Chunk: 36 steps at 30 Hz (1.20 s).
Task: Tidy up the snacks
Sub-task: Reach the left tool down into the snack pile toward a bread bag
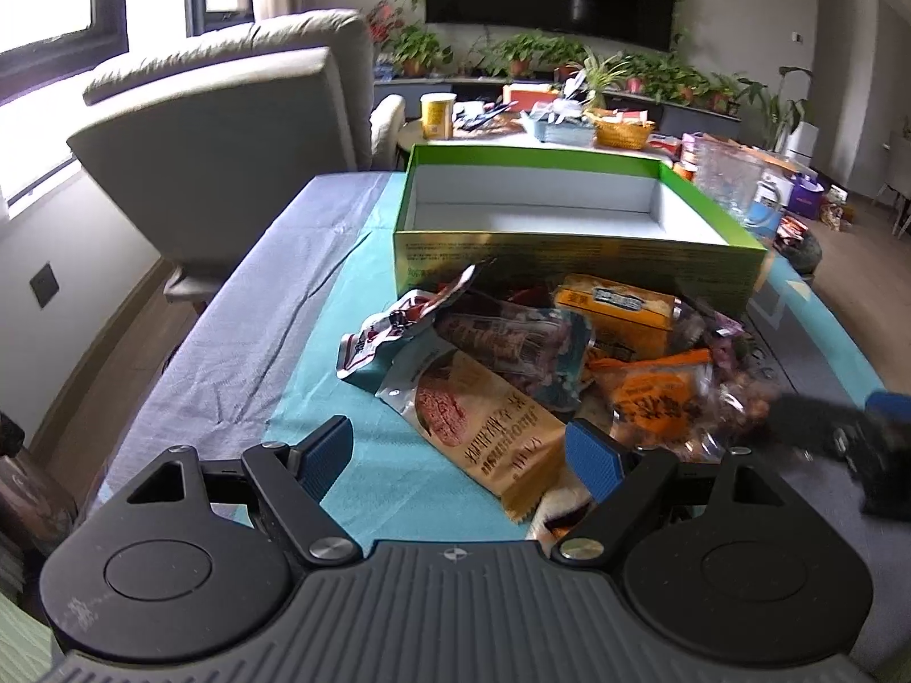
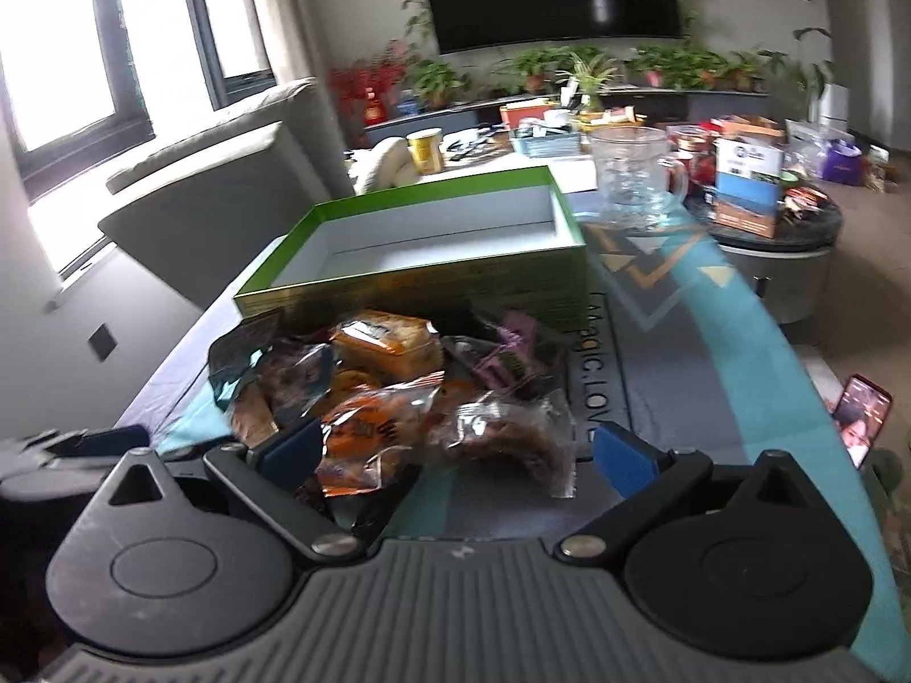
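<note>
A pile of snack packets lies on the teal cloth in front of an open green box with an empty white inside. My left gripper is open, hovering over the near end of a tan packet. The right gripper shows blurred at that view's right edge. In the right wrist view the pile lies before the green box. My right gripper is open, with an orange packet and a clear brown-cookie packet between its fingers.
A grey armchair stands at the left. A clear glass pitcher stands right of the box. A cluttered table with a yellow cup lies behind. A phone leans at the table's right edge. A round side table holds boxes.
</note>
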Motion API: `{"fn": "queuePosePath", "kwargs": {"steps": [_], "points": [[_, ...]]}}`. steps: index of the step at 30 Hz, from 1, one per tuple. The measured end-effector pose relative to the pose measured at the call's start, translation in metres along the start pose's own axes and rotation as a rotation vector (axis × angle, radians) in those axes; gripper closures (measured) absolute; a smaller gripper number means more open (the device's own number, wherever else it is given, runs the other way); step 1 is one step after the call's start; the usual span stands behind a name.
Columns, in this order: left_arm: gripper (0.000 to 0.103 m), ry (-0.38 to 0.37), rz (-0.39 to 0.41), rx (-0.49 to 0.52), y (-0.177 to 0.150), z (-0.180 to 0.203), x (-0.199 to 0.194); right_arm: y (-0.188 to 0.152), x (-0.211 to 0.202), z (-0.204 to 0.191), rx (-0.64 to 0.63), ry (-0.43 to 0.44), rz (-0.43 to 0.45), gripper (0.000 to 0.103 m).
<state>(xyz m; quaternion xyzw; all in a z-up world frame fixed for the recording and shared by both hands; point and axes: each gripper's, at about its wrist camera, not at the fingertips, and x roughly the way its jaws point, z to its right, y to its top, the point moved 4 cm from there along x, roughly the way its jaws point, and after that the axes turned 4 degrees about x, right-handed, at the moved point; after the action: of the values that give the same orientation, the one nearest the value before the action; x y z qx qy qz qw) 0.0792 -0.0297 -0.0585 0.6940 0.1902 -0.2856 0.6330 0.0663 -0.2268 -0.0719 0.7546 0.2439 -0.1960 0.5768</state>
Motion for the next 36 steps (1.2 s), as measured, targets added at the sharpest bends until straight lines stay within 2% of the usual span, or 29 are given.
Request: {"fn": "queuePosePath", "kwargs": {"steps": [6, 10, 15, 21, 29, 30, 32, 34, 36], "points": [[0.022, 0.073, -0.049, -0.071, 0.011, -0.006, 0.022, 0.001, 0.011, 0.004, 0.006, -0.008, -0.015, 0.047], [0.023, 0.056, -0.112, -0.136, 0.014, -0.006, 0.040, 0.001, 0.017, 0.010, 0.020, -0.008, -0.031, 0.047], [0.023, 0.000, -0.149, -0.225, 0.019, -0.011, 0.054, 0.001, 0.022, 0.009, 0.003, -0.017, -0.027, 0.047], [0.022, -0.041, -0.219, -0.272, 0.014, -0.015, 0.058, 0.001, 0.031, 0.013, 0.010, -0.003, -0.040, 0.047], [0.022, -0.033, -0.224, -0.332, 0.013, -0.022, 0.061, 0.001, 0.038, 0.020, 0.028, 0.001, -0.051, 0.047], [0.024, -0.032, -0.221, -0.322, 0.014, -0.020, 0.061, 0.001, 0.038, 0.020, 0.027, 0.002, -0.051, 0.047], [0.039, -0.045, -0.214, -0.293, 0.015, -0.017, 0.061, 0.001, 0.038, 0.019, 0.028, 0.003, -0.052, 0.047], [0.049, -0.067, -0.203, -0.271, 0.017, -0.016, 0.060, 0.001, 0.038, 0.020, 0.031, 0.003, -0.052, 0.047], [0.051, -0.076, -0.199, -0.246, 0.016, -0.016, 0.058, 0.001, 0.038, 0.021, 0.035, -0.001, -0.051, 0.047]]}}
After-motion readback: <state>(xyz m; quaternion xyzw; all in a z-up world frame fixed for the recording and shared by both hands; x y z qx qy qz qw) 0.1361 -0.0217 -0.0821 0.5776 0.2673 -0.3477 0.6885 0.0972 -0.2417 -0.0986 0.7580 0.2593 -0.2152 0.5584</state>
